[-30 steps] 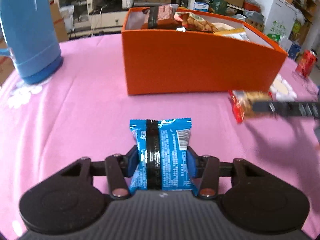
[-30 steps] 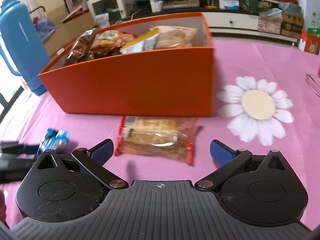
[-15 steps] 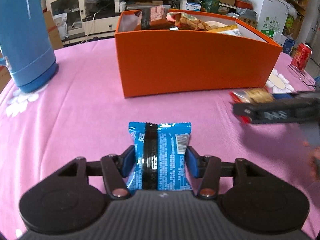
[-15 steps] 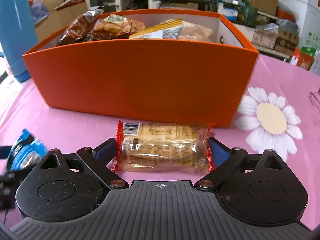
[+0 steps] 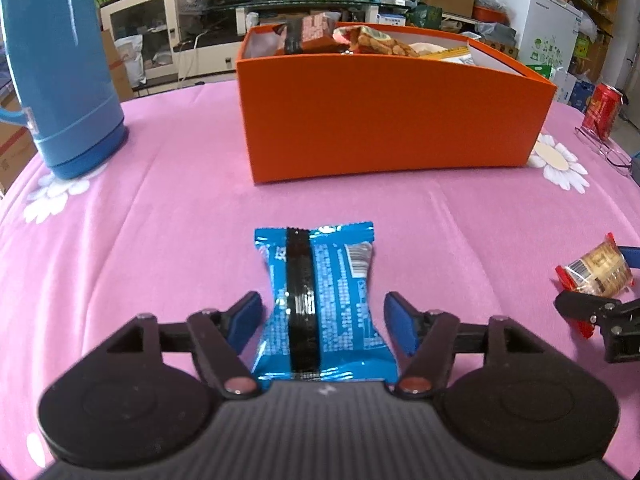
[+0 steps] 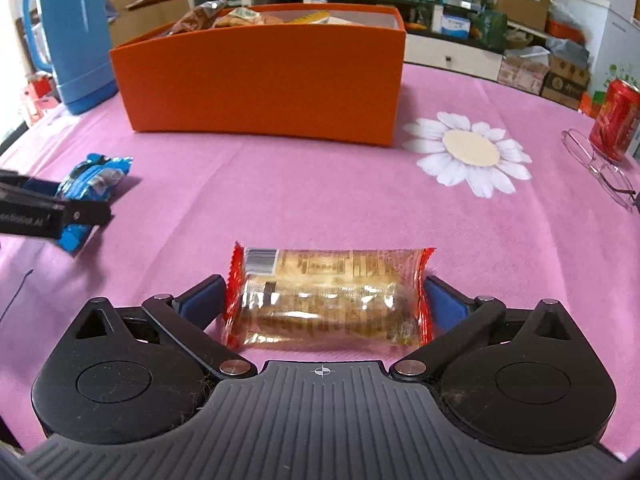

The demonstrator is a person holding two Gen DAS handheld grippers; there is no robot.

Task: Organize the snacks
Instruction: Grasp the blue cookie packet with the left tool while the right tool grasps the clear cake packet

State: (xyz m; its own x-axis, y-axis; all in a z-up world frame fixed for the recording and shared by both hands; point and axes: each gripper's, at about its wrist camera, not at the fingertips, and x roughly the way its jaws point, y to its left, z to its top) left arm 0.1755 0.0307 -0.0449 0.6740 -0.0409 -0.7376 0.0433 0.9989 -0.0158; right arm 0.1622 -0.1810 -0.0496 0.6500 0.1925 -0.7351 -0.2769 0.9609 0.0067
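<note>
Far off to the left of the left gripper's (image 5: 323,314) jaws, a blue thermos jug (image 5: 60,68) stands on the pink-clothed bench (image 5: 160,240). Those jaws have just been opening and now stand apart with a clear gap on each side of the blue snack packet (image 5: 324,300) that lies flat on the cloth between them, its black band running lengthwise away from the jaws; neither blue pad touches the wrapper. Straight ahead of these jaws, well beyond the packet, sits the orange box (image 5: 392,120), with several snack bags showing above its rim.

To the right, the right gripper (image 6: 325,300) has jaws set wide around a red-ended cracker packet (image 6: 328,296) lying crosswise on the bench. They have just eased slightly wider; the left pad sits right at the wrapper's crimped end and the right pad just beside the other end, so whether they press on it cannot be told. Ahead and to the right of these jaws is a printed white daisy (image 6: 468,152), and further right a pair of glasses (image 6: 600,164) beside a red can (image 6: 614,120).
</note>
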